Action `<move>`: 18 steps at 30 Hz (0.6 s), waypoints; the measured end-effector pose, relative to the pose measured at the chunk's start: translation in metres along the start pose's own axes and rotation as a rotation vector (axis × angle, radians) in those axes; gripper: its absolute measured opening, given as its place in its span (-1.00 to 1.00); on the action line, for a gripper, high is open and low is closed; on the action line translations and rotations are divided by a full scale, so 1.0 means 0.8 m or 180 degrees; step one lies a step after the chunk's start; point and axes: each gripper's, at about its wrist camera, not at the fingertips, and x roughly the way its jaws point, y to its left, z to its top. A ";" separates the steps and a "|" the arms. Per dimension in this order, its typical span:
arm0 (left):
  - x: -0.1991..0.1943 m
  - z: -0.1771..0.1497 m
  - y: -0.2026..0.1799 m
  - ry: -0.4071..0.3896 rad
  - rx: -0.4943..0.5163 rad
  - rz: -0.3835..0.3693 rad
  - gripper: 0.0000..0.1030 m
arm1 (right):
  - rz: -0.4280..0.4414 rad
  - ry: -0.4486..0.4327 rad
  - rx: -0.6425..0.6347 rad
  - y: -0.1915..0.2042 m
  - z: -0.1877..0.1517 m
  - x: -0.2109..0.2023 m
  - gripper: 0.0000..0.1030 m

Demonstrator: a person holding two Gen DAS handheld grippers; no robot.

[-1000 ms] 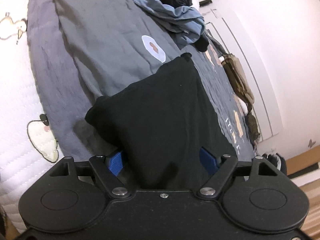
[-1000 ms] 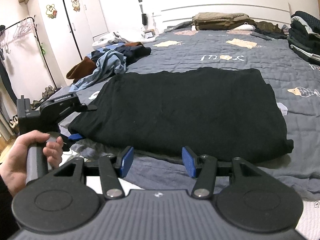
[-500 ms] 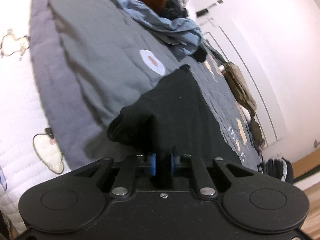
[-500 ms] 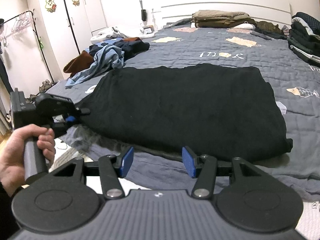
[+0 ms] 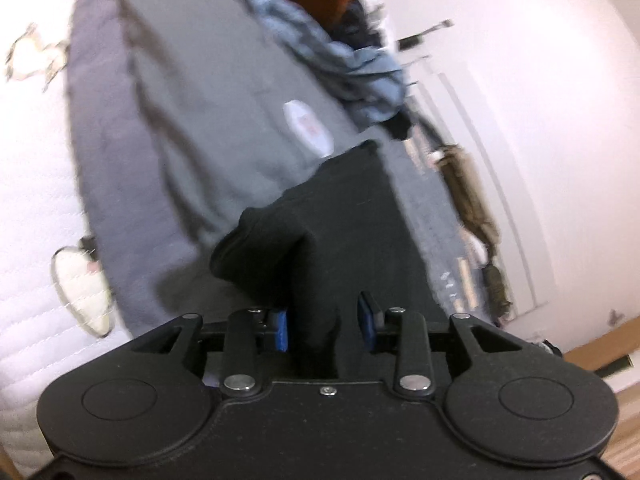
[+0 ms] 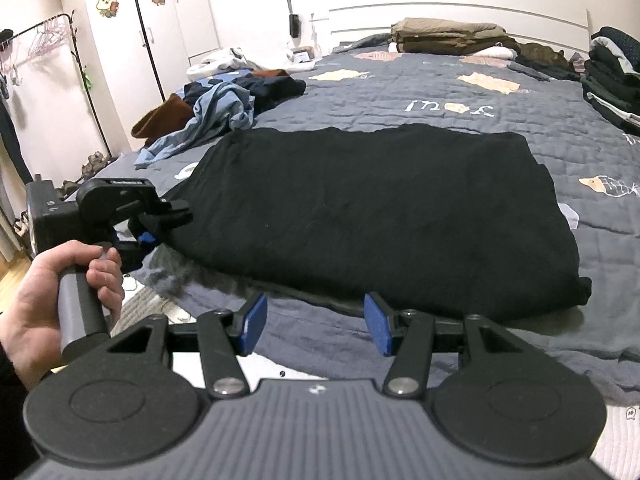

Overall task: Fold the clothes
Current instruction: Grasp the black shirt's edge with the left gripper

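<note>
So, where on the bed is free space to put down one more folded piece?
Bare grey quilted bedspread lies between the black garment and the folded brown stack at the headboard. The bedspread's near edge, before the right gripper, is also bare. Crowded: the crumpled blue and brown pile, the dark stack.

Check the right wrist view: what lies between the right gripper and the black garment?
Only bare grey bedspread lies between the right gripper and the black garment.
</note>
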 end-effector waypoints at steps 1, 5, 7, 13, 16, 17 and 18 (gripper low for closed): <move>0.001 0.001 -0.002 0.0001 0.0028 0.0001 -0.38 | 0.0002 -0.0016 0.0011 -0.001 0.000 -0.001 0.03; 0.013 -0.003 0.000 0.0099 0.0063 0.0178 -0.26 | 0.0017 -0.0047 0.0052 -0.005 0.001 -0.004 0.03; 0.021 -0.008 -0.003 0.0183 0.0221 0.0252 -0.23 | 0.0018 -0.0039 0.0044 -0.005 0.001 -0.004 0.03; 0.023 -0.010 -0.005 0.0096 0.0270 0.0251 -0.36 | 0.0017 -0.0037 0.0044 -0.006 0.000 -0.005 0.03; 0.018 -0.010 -0.009 -0.0001 0.0276 0.0212 -0.53 | 0.0024 -0.0051 0.0051 -0.007 0.000 -0.007 0.03; 0.018 -0.009 -0.011 -0.0021 0.0280 0.0199 -0.53 | 0.0031 -0.0058 0.0057 -0.008 0.000 -0.008 0.03; 0.017 -0.009 -0.012 -0.0042 0.0284 0.0187 -0.52 | 0.0043 -0.0068 0.0068 -0.009 0.000 -0.008 0.03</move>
